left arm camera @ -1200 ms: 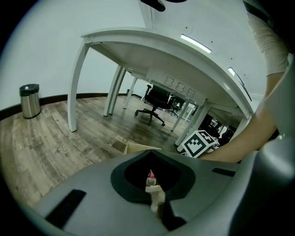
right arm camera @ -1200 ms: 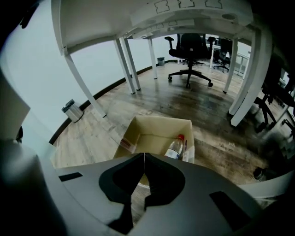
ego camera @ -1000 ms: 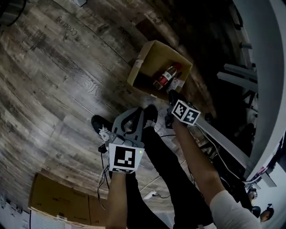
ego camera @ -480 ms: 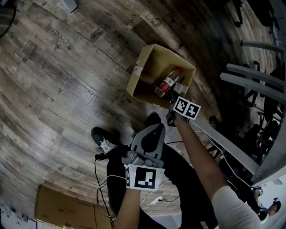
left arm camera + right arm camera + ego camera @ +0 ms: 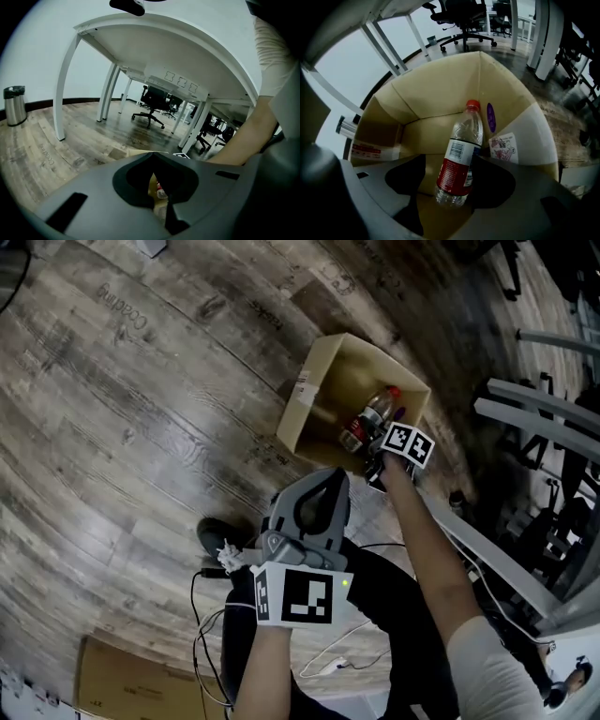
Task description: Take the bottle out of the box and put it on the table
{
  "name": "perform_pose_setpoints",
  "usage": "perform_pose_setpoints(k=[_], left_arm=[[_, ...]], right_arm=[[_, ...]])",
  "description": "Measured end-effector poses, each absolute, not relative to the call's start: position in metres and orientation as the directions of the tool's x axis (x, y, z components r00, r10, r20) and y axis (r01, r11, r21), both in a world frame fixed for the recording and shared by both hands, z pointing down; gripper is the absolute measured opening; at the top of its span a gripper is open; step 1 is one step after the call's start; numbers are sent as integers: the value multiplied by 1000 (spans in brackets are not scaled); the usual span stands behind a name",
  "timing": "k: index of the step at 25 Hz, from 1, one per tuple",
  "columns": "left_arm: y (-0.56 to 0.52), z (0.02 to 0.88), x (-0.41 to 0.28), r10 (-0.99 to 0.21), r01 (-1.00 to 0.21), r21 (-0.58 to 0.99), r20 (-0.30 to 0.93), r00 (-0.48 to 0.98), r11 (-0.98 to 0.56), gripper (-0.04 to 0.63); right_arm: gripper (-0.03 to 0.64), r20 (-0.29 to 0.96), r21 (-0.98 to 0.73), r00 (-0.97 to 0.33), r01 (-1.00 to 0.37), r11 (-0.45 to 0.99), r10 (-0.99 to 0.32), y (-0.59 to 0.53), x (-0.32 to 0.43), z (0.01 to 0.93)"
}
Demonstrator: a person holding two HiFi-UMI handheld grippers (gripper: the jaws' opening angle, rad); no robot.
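A clear plastic bottle [image 5: 459,159] with a red label and red cap lies tilted inside the open cardboard box [image 5: 422,103] on the wooden floor. My right gripper [image 5: 454,187] reaches down into the box; its jaws are opening and stand either side of the bottle's lower half without squeezing it. In the head view its marker cube [image 5: 409,443] hangs over the box [image 5: 314,404] beside the bottle [image 5: 368,418]. My left gripper [image 5: 328,479] is held short of the box with its jaws together and nothing in them. Through the left gripper [image 5: 157,197] only a sliver of box shows.
White desk legs [image 5: 63,89] and black office chairs [image 5: 152,101] stand beyond the box. A metal bin [image 5: 15,105] is at the far left. Grey frame bars [image 5: 525,413] run right of the box. Flat cardboard [image 5: 122,681] and cables [image 5: 211,610] lie by the person's shoe [image 5: 217,536].
My right gripper has dropped from beside the box down into it, over the bottle. My left gripper has drifted right and lower, closer to the box.
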State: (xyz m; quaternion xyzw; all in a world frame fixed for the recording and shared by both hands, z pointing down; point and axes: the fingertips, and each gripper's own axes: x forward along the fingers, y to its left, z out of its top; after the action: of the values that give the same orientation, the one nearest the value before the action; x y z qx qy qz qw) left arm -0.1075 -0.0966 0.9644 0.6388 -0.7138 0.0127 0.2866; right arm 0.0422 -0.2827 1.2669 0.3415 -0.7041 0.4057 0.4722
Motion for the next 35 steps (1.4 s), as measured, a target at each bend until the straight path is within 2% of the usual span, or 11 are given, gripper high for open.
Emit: perform_pose_setpoints(k=[7, 11, 16, 23, 29, 35], left_arm=[[-112, 959, -157, -919, -914, 339, 386, -79, 221, 15], [-116, 975, -177, -900, -918, 305, 423, -107, 253, 14], [-126, 985, -172, -902, -944, 265, 426, -67, 196, 14], [-128, 990, -172, -904, -940, 283, 424, -56, 191, 14], [-130, 991, -183, -897, -957, 202, 429, -104, 207, 14], [-129, 991, -177, -895, -947, 230, 433, -108, 226, 14]], right_arm=[[299, 977, -131, -183, -922, 363, -112, -284, 57, 1300], [302, 984, -116, -154, -941, 319, -95, -286, 57, 1315], [313, 988, -95, -127, -948, 304, -85, -288, 57, 1324], [319, 992, -49, -79, -959, 278, -99, -291, 57, 1337], [317, 990, -88, -111, -968, 236, -83, -289, 59, 1337], [316, 955, -263, -289, -926, 272, -61, -285, 23, 1318]])
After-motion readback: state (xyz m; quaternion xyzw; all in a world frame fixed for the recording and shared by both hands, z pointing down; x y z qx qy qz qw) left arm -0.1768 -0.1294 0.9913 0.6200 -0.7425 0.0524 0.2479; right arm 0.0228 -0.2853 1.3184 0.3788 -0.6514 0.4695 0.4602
